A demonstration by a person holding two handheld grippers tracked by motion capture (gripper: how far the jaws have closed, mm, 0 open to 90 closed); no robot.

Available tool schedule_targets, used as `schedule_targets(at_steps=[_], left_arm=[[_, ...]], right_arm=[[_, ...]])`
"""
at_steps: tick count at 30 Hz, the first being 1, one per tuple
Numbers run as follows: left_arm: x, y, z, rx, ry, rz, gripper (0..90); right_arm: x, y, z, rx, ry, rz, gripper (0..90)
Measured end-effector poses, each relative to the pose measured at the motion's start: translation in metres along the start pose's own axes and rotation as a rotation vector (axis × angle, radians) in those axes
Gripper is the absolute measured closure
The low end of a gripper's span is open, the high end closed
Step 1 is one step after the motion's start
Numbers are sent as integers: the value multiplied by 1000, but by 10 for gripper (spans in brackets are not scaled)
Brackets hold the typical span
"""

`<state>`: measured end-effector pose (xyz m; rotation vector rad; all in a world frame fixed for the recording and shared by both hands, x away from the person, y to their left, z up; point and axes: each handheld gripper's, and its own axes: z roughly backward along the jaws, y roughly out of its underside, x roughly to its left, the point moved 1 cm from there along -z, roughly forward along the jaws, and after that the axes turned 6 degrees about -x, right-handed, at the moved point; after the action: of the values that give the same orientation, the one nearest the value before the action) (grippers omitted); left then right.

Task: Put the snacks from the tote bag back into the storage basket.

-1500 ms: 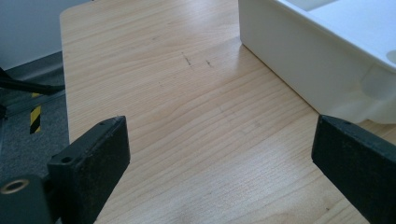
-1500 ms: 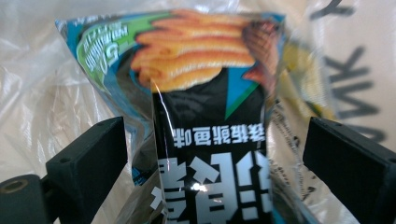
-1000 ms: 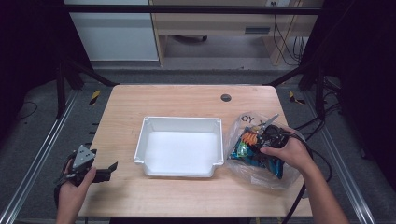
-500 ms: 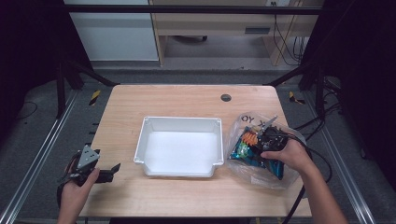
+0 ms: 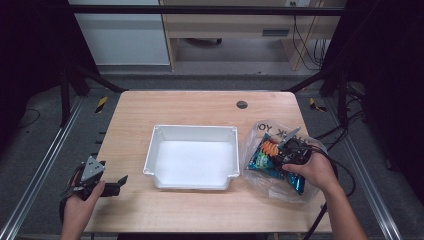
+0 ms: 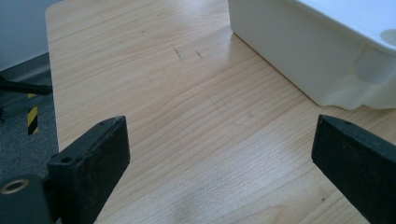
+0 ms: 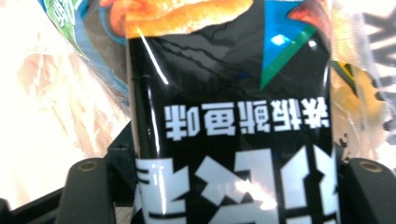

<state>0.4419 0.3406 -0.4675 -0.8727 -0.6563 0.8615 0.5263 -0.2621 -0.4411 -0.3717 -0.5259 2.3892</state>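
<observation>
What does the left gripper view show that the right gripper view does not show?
Left gripper view alone: bare wooden table, a corner of the white tray, grey floor past the table edge, and the left gripper with its jaws wide apart and nothing between them.

Right gripper view alone: a black snack packet with white print, clamped between the jaws of the right gripper, with the clear plastic bag around it.

Shared: two black jaws rising from the bottom.

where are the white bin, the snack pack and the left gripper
white bin (image 5: 194, 129), high view, far rim
snack pack (image 7: 233, 121), right gripper view, black front
left gripper (image 5: 121, 182), high view, between its jaw tips
</observation>
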Motion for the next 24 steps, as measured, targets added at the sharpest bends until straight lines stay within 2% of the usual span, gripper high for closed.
schedule_targets(at_steps=[8,18,24], left_arm=[[-4,-2,3,-10,-3,-16,38],[-3,-1,1,3,3,-18,39],[-3,-1,1,2,1,-15,39]], right_arm=[[3,5,14,-62,30,-13,380],[6,7,28,-84,40,-1,402],[10,9,37,-117,49,6,406]])
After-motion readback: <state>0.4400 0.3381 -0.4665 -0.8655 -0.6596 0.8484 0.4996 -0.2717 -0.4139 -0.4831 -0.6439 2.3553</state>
